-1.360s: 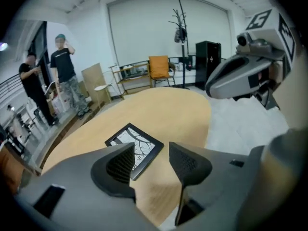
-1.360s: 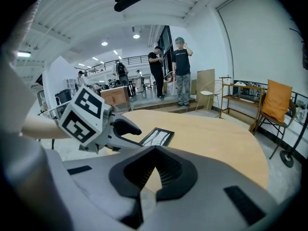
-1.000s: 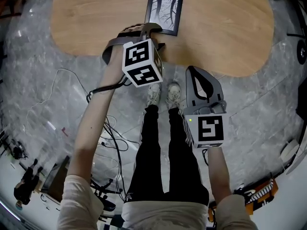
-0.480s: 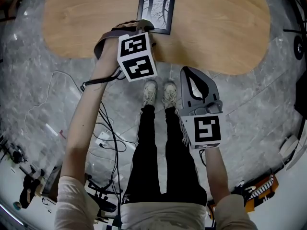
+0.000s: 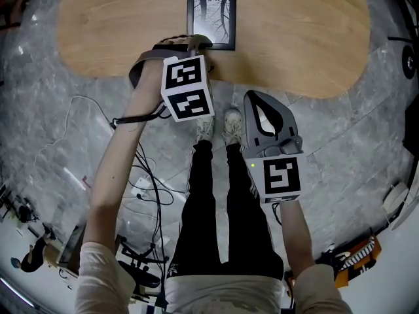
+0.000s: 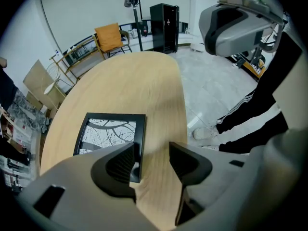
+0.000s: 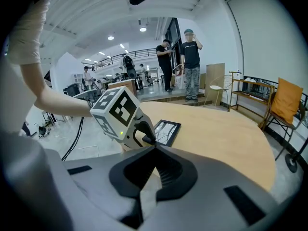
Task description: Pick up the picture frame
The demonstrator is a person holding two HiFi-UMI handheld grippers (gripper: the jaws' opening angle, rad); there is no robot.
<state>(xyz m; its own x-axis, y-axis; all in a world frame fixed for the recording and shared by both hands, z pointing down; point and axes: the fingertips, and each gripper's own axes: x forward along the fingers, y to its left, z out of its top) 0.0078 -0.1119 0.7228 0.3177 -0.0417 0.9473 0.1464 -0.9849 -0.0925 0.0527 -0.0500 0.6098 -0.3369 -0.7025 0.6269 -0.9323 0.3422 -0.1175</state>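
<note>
A black picture frame (image 5: 211, 19) with a black-and-white branch print lies flat on the oval wooden table (image 5: 301, 38), near its front edge. My left gripper (image 5: 196, 42) hovers at the frame's near edge with its jaws open and nothing between them. In the left gripper view the frame (image 6: 111, 134) lies just ahead, and its near right corner is hidden behind the left finger (image 6: 124, 159). My right gripper (image 5: 257, 98) is shut and empty, held off the table over the floor. The right gripper view shows the frame (image 7: 166, 130) beyond the left gripper's marker cube (image 7: 115, 112).
The person's legs and white shoes (image 5: 226, 126) stand at the table's front edge. Cables (image 5: 141, 182) trail on the grey floor at left. An orange chair (image 6: 111, 37) and a black cabinet (image 6: 163, 25) stand beyond the table's far end. Several people (image 7: 191, 64) stand in the background.
The left gripper has shifted slightly and lines up more squarely with the frame's near edge. The right gripper has stayed in about the same place, still shut.
</note>
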